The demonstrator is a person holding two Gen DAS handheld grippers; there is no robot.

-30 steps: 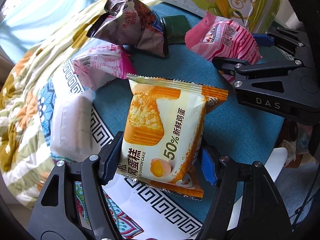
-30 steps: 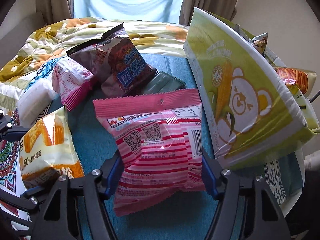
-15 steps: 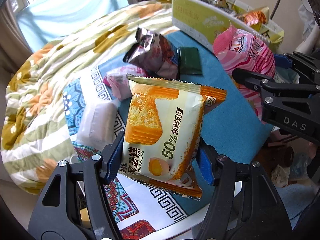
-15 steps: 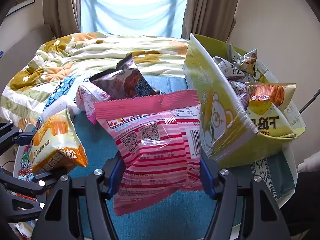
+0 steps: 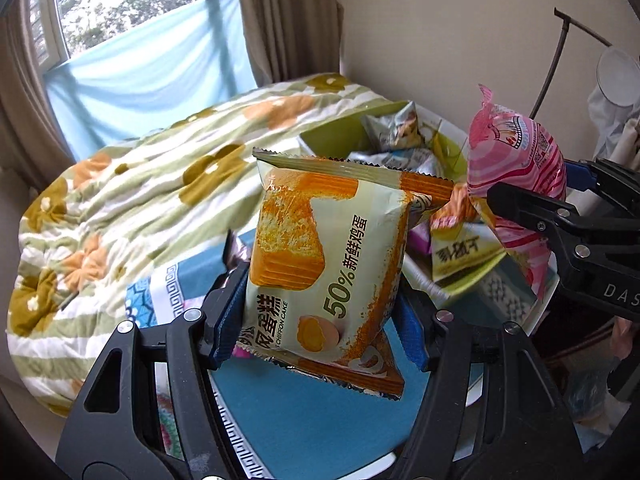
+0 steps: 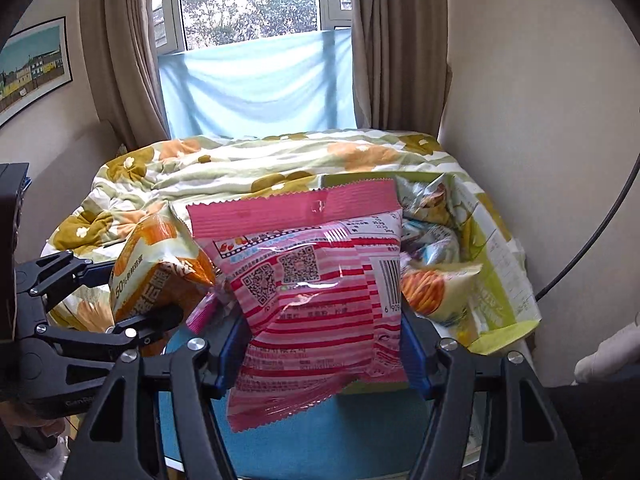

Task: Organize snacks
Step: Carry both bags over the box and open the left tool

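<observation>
My left gripper (image 5: 320,320) is shut on an orange and cream chiffon cake packet (image 5: 320,260) and holds it up in the air above the blue table (image 5: 304,412). My right gripper (image 6: 324,344) is shut on a pink striped snack packet (image 6: 320,292), also lifted. Each held packet shows in the other view: the pink packet (image 5: 516,160) at the right, the cake packet (image 6: 156,268) at the left. A green open snack box (image 6: 496,276) with several packets inside stands at the right, just behind the pink packet.
A flowered quilt (image 5: 132,208) covers the bed behind the table. A patterned cloth (image 5: 168,292) lies on the table's left side. A dark snack bag (image 5: 236,248) peeks out behind the cake packet. A wall (image 6: 540,120) stands close behind the box.
Both grippers have risen with their packets, off the table and up above it. The views now tilt upward, showing the window and the box's inside.
</observation>
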